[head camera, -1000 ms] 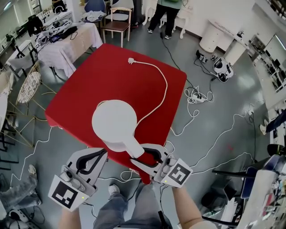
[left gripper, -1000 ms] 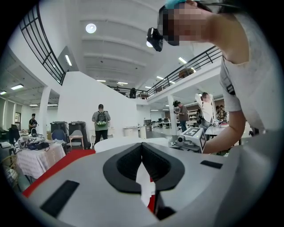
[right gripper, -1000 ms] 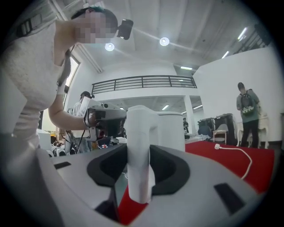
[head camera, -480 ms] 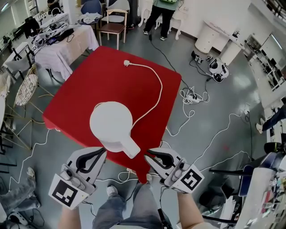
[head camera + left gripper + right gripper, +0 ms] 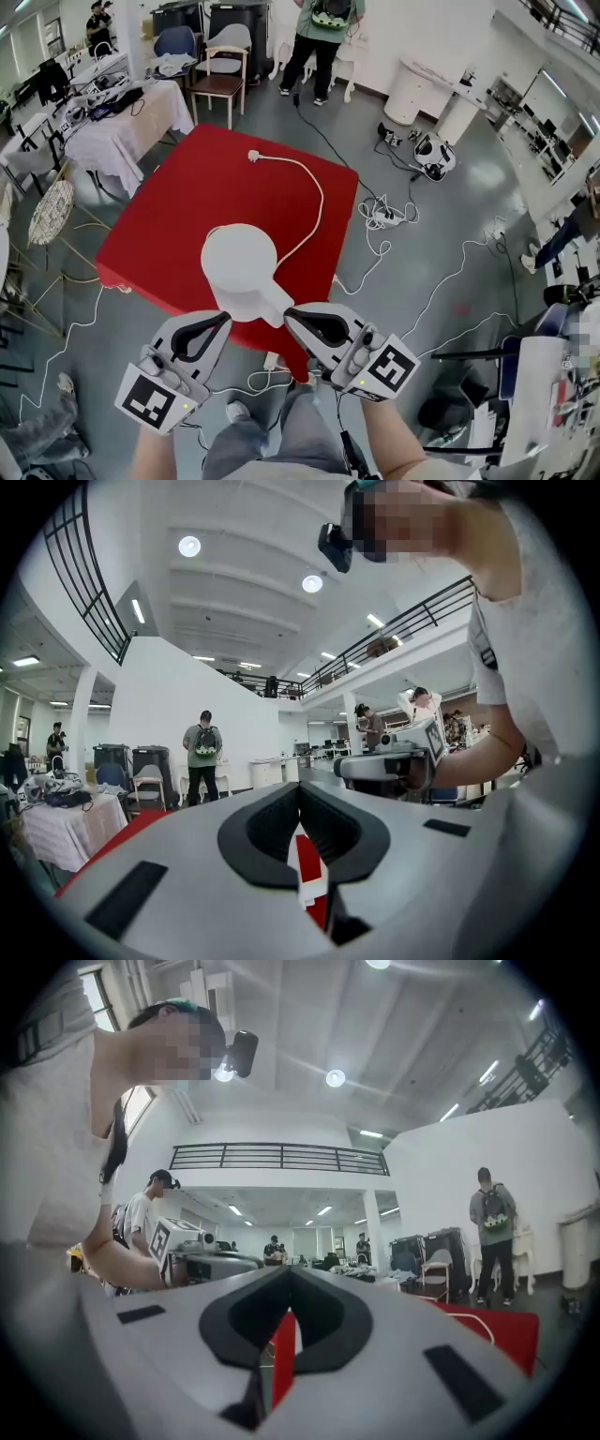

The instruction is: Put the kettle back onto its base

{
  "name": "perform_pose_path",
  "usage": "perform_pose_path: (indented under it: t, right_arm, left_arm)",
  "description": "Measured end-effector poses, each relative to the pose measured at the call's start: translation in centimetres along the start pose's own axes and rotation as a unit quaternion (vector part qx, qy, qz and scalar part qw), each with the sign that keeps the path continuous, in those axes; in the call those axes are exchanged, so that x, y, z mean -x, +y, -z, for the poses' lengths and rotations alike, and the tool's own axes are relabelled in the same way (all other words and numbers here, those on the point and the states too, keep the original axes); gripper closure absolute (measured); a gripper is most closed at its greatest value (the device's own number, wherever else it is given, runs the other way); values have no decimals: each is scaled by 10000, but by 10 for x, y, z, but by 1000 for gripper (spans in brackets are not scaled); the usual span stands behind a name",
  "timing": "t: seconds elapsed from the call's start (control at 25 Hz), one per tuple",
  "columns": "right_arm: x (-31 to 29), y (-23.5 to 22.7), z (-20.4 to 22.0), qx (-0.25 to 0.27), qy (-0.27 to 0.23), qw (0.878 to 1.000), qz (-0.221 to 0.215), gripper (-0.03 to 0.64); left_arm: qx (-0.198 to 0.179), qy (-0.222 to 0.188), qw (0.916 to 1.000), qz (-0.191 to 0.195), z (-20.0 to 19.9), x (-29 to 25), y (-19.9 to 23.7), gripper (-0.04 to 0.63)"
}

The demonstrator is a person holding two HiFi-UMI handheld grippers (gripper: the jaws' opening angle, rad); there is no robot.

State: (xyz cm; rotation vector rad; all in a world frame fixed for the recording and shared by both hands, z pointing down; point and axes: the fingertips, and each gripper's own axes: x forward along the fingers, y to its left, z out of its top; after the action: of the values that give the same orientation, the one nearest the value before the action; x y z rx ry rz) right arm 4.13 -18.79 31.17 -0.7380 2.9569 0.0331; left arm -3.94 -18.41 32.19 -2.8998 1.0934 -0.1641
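Kettle [image 5: 239,267] stands just ahead of the left claw [image 5: 222,320] and right claw [image 5: 289,313], both clenched empty; its base is hidden. The table [image 5: 178,197] edge runs beneath these 2 claws.

The left gripper [image 5: 300,791] has its jaws together, nothing between. A red strip [image 5: 307,860], perhaps tabletop, shows behind their gap. The right gripper [image 5: 386,766] hovers beyond, to their right.

No word, number or brand name could be read anywhere in view. The only printed signs were a black-and-white square marker [image 5: 150,409] on the left gripper [image 5: 221,320] and another marker [image 5: 387,367] on the right gripper [image 5: 289,314] — block patterns only, not letters or digits.
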Motion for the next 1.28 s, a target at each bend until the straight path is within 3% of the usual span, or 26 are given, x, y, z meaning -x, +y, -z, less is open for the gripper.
perform_pose_path:
  t: [0.28,0.52,0.76,1.28]
  right_arm:
    - [-28,42,-28,133,-108,9998,-67,607]
    - [-53,69,-26,139,-103,9998,-47,607]
    - [-64,80,-22,144,-82,9999,-4,607]
    - [-60,88,-24,173,-15,9998,-20,607]
  left_arm:
    - [-60,-50,9999,146,-17,25,-13,584]
    - [-118,-104,9995,274,-23,46,-10,584]
    - [-232,-299,9989,277,-31,58,-5,584]
    - [-95,-488,9984,274,-40,58,-7,584]
